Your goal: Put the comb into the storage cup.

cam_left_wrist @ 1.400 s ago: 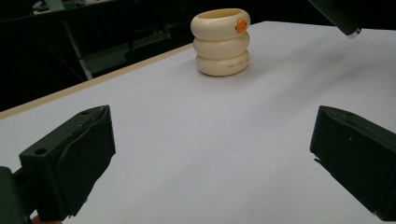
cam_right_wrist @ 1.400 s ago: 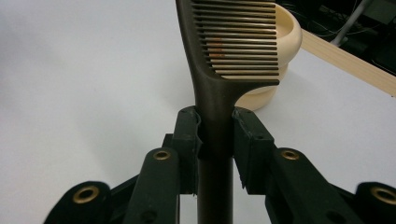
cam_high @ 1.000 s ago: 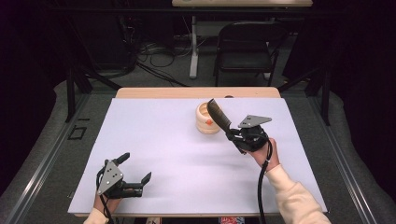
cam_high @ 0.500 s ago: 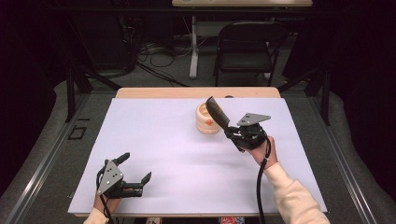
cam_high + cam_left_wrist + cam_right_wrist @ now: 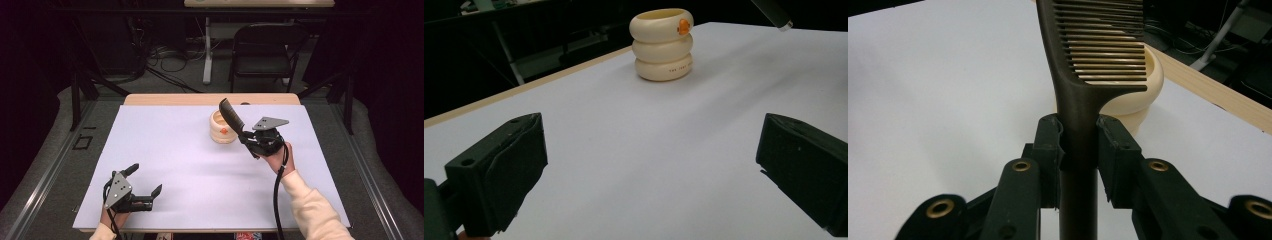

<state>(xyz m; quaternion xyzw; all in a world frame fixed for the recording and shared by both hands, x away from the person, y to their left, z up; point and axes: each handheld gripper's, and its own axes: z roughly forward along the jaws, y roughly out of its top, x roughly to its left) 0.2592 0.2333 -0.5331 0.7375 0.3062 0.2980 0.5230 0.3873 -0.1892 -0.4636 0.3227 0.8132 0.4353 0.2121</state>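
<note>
One comb (image 5: 231, 114) is on the move, and it sits a touch closer to the cream holder (image 5: 222, 127) than it did a second ago. The right hand-held gripper (image 5: 248, 140) has drifted leftward and a little forward across the bench (image 5: 165, 150), carrying the comb with it. From the right gripper view the grip is plain: both jaws clamp the dark handle (image 5: 1077, 150), teeth pointing up and away, with the holder's (image 5: 1143, 87) open mouth sitting just behind them. In the high view the comb's toothed end leans over the holder's rim, tilted rather than upright. My read is that the comb is being lined up to drop into that holder, and the shift means the approach is nearly done; tipping it upright looks like the remaining job. Over on the near left, the left hand-held gripper (image 5: 145, 187) has not budged, jaws spread wide and holding nothing, resting low on the bench.
</note>
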